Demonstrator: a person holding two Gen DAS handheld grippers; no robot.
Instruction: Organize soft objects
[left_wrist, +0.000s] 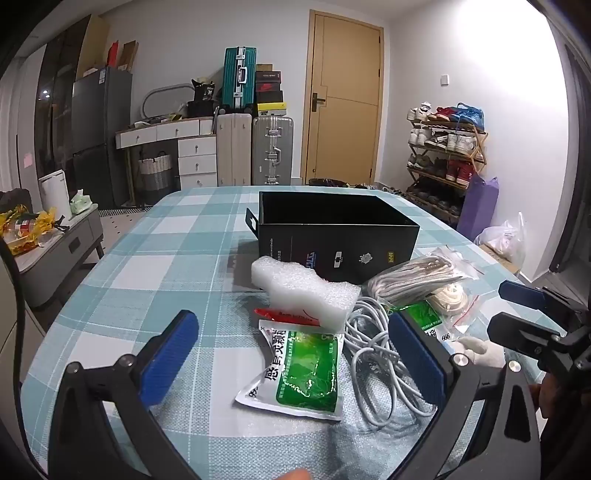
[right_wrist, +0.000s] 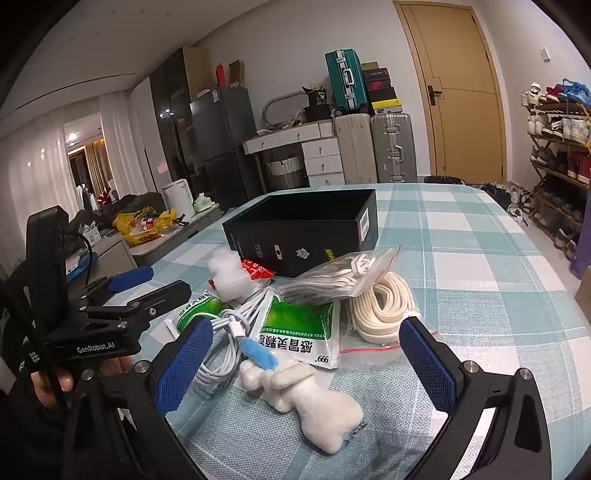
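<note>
- Broadly, the checked table (left_wrist: 155, 236) carries everything, with the open black box (left_wrist: 332, 236) at twelve o'clock from both tools and nothing visible inside it
- Between box and tools lies the soft pile: a foam block (left_wrist: 306, 288), a bagged cord bundle (right_wrist: 332, 277), a cream rope coil (right_wrist: 380, 310), a white cable (left_wrist: 373, 369), green sachets (left_wrist: 306, 369) and a white plush toy (right_wrist: 314, 402)
- Nearest the left gripper (left_wrist: 295, 369) is a green sachet, lying flat between its spread, empty jaws, long axis running roughly six to twelve
- The right gripper (right_wrist: 310, 369) is likewise released and holds nothing (the plush toy sits between its pads, untouched), long axis from eleven to five
- My judgement: the right hand is closer to the toy, the left to the sachet; either load then travels toward twelve o'clock
</note>
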